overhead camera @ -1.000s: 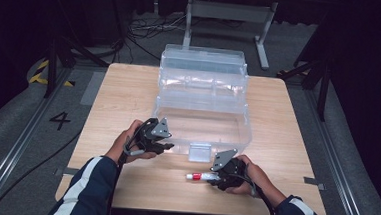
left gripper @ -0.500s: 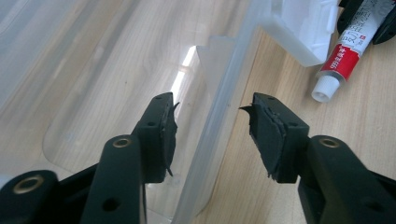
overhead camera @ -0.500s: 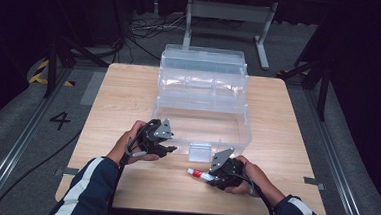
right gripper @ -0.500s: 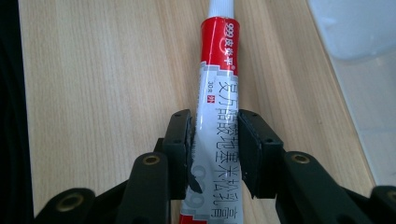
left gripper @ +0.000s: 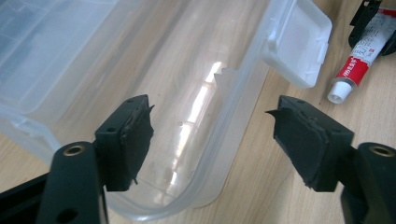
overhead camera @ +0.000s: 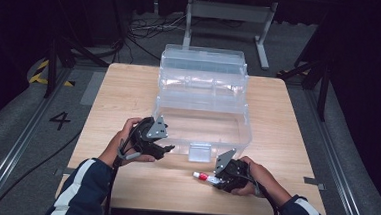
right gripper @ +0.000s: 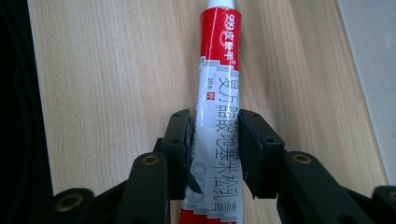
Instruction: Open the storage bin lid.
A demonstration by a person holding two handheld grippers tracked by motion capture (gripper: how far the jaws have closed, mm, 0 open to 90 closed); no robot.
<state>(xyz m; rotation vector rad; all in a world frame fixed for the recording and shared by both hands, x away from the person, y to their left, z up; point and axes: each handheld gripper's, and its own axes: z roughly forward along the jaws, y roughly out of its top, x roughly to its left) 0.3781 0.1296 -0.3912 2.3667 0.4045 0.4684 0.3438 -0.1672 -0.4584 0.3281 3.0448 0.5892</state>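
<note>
Right gripper (right gripper: 215, 154) clamps the tube (right gripper: 218, 116) mid-body: light, soft, likely dents. Left gripper (left gripper: 212, 140) jaws just opening, empty, at the box (left gripper: 116, 70) rim.

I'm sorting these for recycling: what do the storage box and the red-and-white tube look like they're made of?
The storage box looks like clear, glossy rigid plastic: the table's wood grain shows through its walls. The tube, clamped in the right hand-held gripper, looks like a soft printed squeeze tube with a white cap; plastic or laminated foil, I can't tell.
</note>
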